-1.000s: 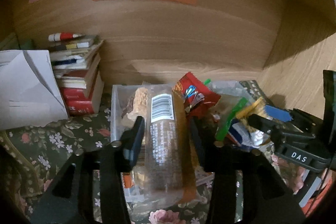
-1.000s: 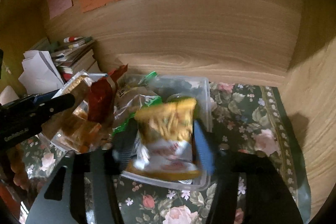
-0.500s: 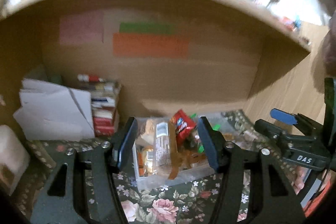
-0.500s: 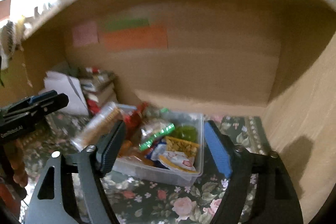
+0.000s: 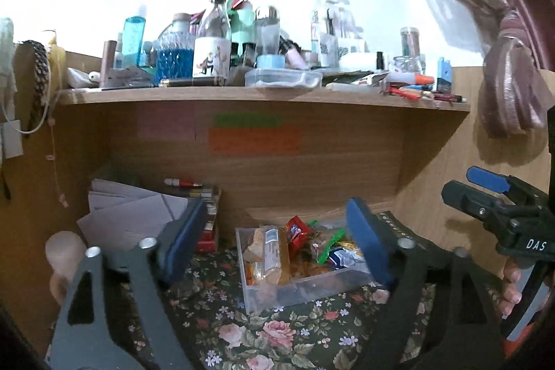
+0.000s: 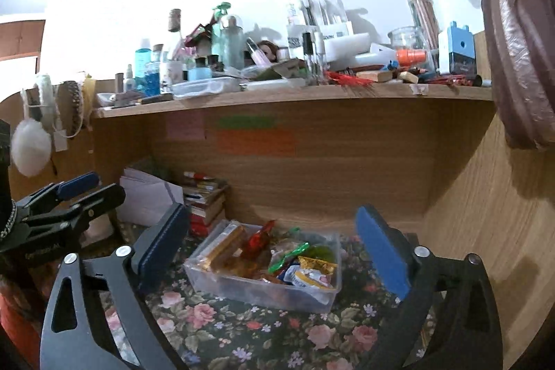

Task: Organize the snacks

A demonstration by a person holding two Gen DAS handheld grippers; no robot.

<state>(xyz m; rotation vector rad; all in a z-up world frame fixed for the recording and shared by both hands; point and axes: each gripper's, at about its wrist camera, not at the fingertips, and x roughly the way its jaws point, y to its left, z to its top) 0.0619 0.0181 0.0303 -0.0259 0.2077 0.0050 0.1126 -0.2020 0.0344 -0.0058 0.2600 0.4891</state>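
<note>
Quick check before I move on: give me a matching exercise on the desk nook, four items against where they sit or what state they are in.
Items:
1. clear snack bin
2. stack of books
3. orange paper note
4. left gripper

Places or states:
A. stuck on the wooden back panel
B. open, nothing between its fingers
C. on the floral cloth, filled with packets
D. in the back left corner beside white papers

Pairs: 1-C, 2-D, 3-A, 4-B
</note>
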